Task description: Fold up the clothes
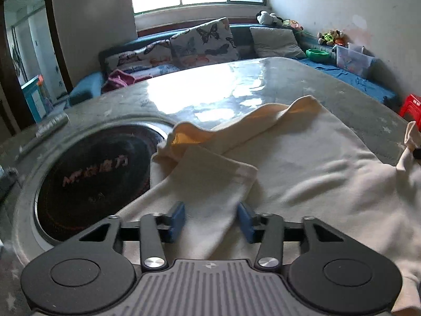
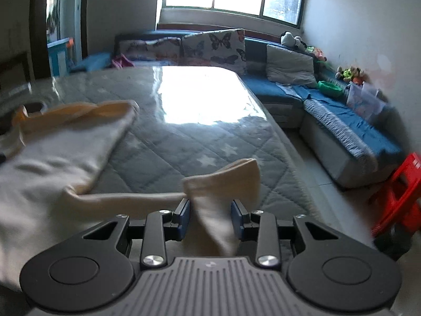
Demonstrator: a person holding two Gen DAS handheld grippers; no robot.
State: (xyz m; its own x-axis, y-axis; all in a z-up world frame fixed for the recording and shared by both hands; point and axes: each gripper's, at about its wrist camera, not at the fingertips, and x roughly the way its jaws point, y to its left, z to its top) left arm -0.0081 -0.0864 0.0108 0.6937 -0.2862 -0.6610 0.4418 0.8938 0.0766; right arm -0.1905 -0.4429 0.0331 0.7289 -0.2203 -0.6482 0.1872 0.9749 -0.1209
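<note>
Left wrist view shows the left tool [image 1: 210, 220] low over the worktop [image 1: 236, 92], with one sleeve [image 1: 208, 181] of a cream sweatshirt [image 1: 302, 173] lying between its two blue pads [image 1: 176, 221]. The jaws stand wide, a gap on each side of the cloth, so the tool is not pinching it at this moment. The sleeve lies folded in over the body of the garment, just ahead of the tool. I judge the tool is placed so to take or release the sleeve for a fold, but which one I cannot tell. To the left of this tool a round black cooker plate [image 1: 92, 179] is set into the worktop, and the sweatshirt's collar edge hangs a little over its rim.

Right wrist view shows the right tool [image 2: 210, 220] with the other sleeve [image 2: 223, 187] standing up between its pads [image 2: 184, 220]. Here also the jaws are wide and the cloth looks loose between them. The body of the garment spreads to the left of this tool, on the quilted grey cover with stars.

Counted: one sweatshirt, two sleeves, two tools, one cooker plate. Beyond the worktop are two butterfly cushions [image 2: 213, 47], and one red stool [image 2: 400, 194] stands to the right of the right tool.
</note>
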